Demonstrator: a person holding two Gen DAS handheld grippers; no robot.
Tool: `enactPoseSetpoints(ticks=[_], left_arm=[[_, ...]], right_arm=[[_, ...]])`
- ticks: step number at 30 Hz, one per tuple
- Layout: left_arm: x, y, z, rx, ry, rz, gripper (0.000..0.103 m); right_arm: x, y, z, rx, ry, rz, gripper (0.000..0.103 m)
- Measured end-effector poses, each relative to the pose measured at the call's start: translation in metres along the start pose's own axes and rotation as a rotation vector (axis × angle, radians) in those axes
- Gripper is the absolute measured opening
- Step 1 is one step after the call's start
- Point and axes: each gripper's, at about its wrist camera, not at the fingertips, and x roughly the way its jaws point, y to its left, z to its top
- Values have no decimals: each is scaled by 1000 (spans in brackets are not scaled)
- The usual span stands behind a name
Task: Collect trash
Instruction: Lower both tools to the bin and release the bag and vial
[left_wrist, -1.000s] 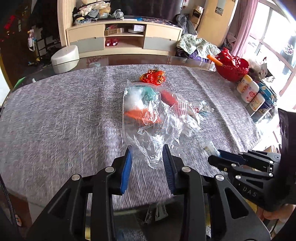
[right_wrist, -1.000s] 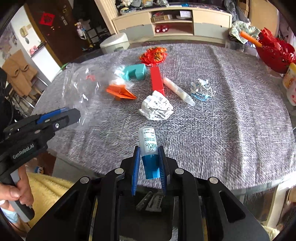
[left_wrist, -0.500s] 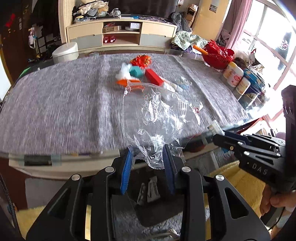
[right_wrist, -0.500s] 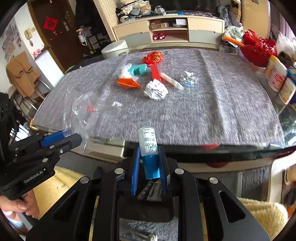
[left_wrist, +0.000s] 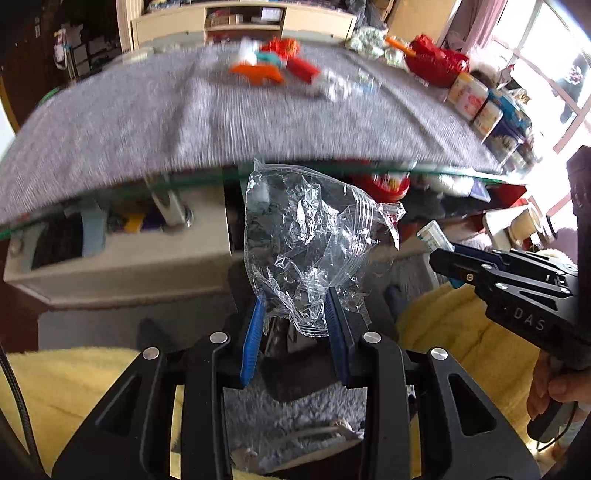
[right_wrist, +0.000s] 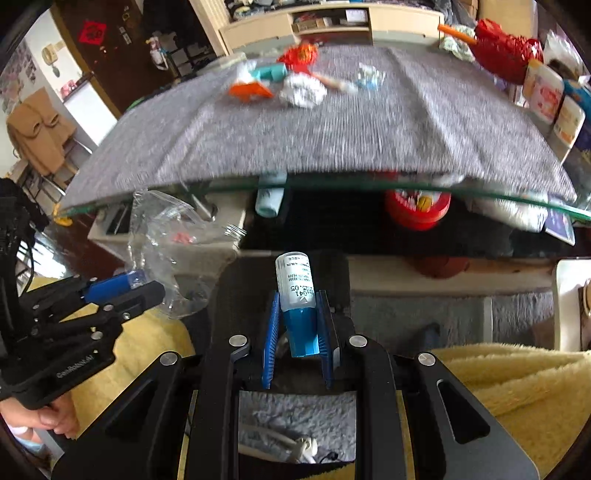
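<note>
My left gripper (left_wrist: 295, 314) is shut on a crumpled clear plastic bag (left_wrist: 314, 236) and holds it below and in front of the table edge; the bag also shows in the right wrist view (right_wrist: 173, 236), with the left gripper (right_wrist: 125, 288) at the left. My right gripper (right_wrist: 297, 317) is shut on a blue-and-white tube (right_wrist: 297, 291), which points up; it also shows in the left wrist view (left_wrist: 434, 238) beside the right gripper (left_wrist: 454, 258). On the grey tablecloth (right_wrist: 332, 136) lie an orange wrapper (right_wrist: 251, 90), a crumpled white paper (right_wrist: 303, 92), a teal piece (right_wrist: 271, 70) and other scraps.
The glass table edge (left_wrist: 332, 173) stands above both grippers. A red basket (right_wrist: 506, 51) and several bottles (right_wrist: 543, 92) stand at the table's right. A red tub (right_wrist: 417, 210) sits under the table. A yellow fleece (right_wrist: 498, 387) lies below the grippers.
Both grippers have pulled back and dropped from over the table to below its front edge, each still holding its item. The table's trash now looks farther away.
</note>
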Motion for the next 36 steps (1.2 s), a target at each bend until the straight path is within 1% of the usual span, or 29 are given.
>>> enactPoseSetpoints(ticks=[8,11,15,24,27,28,29,30,31,33,34,35,36], left_arm=[[43,2,-17,-10,93,2,31],[56,2,-19,-14,131,-10,31],[68,2,-22,-17,162,-26,32],[78,2,-19,-19,201,-45,36],[80,1,-18,-21,206,-42,39],[80,1,-17,-21,206,-36,43],[79,2,-16,-21,203,-30,49],[78,2,-15,-21,199,-22,52],[77,2,-15,-21,195,-16,57],[76,4,-12,-22,190,-10,61],[75,4,-11,-22,187,-8,64],[74,4,-11,-22,184,-6,68],[73,4,-10,-20,182,-4,69]], right_arm=[[33,-4,-9,20,85,22,21],[48,-5,-11,36,124,43,21],[63,-7,-11,50,161,58,21],[74,-8,-4,64,183,64,23],[74,-10,-2,69,184,51,23],[75,-11,-1,73,185,49,28],[75,-12,0,77,184,46,37],[74,-12,-1,78,181,42,42],[73,-13,-1,80,177,39,50],[72,-14,1,84,173,35,53],[71,-15,1,85,171,33,55],[70,-16,3,89,167,29,61],[69,-16,4,92,160,25,65]])
